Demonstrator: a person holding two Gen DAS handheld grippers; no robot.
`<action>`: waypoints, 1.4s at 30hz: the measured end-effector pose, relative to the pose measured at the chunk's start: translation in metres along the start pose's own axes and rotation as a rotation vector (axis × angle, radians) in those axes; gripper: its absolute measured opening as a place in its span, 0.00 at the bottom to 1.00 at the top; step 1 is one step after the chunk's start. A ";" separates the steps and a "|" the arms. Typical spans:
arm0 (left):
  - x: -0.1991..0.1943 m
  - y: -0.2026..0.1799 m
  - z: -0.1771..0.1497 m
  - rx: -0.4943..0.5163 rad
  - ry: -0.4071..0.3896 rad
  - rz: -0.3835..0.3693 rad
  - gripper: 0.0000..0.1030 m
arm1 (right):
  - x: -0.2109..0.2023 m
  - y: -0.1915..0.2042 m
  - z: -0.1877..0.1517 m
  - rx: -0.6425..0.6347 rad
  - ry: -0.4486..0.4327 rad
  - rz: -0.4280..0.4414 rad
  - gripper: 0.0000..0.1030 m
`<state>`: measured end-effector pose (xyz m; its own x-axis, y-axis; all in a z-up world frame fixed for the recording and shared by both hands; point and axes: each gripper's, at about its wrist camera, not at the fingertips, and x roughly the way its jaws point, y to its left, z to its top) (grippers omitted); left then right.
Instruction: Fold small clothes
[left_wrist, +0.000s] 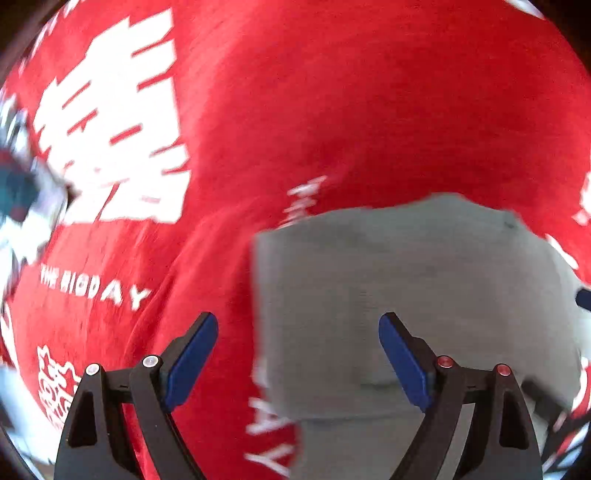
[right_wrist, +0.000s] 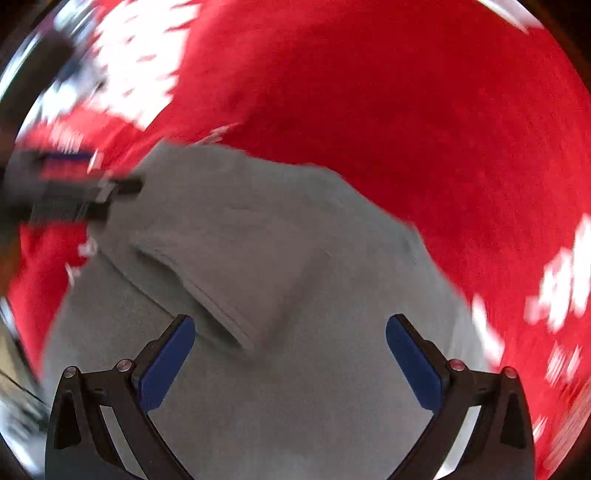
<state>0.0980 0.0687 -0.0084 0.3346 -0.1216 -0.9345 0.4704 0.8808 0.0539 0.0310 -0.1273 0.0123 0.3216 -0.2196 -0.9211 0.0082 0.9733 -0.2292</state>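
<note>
Left wrist view: the left gripper (left_wrist: 298, 332) is hanging with jaws wide apart and empty over a folded grey garment (left_wrist: 424, 280) lying on a red printed cloth (left_wrist: 332, 92). Right wrist view — the right gripper (right_wrist: 290, 338) is hovering, jaws spread, nothing gripped, above the grey garment (right_wrist: 277, 240) — a hemmed fold facing up.
</note>
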 end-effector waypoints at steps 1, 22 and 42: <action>0.012 0.013 0.003 -0.034 0.029 0.004 0.87 | 0.010 0.019 0.006 -0.092 -0.006 -0.035 1.00; 0.072 0.028 0.018 -0.130 0.140 -0.044 0.87 | 0.037 -0.159 -0.136 1.229 -0.020 0.408 0.63; 0.052 0.048 0.033 -0.112 0.078 -0.012 0.15 | 0.042 -0.192 -0.147 1.121 0.074 0.228 0.18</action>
<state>0.1650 0.0893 -0.0425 0.2629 -0.0997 -0.9597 0.3779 0.9258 0.0073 -0.0966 -0.3328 -0.0289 0.3680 0.0026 -0.9298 0.8077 0.4945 0.3210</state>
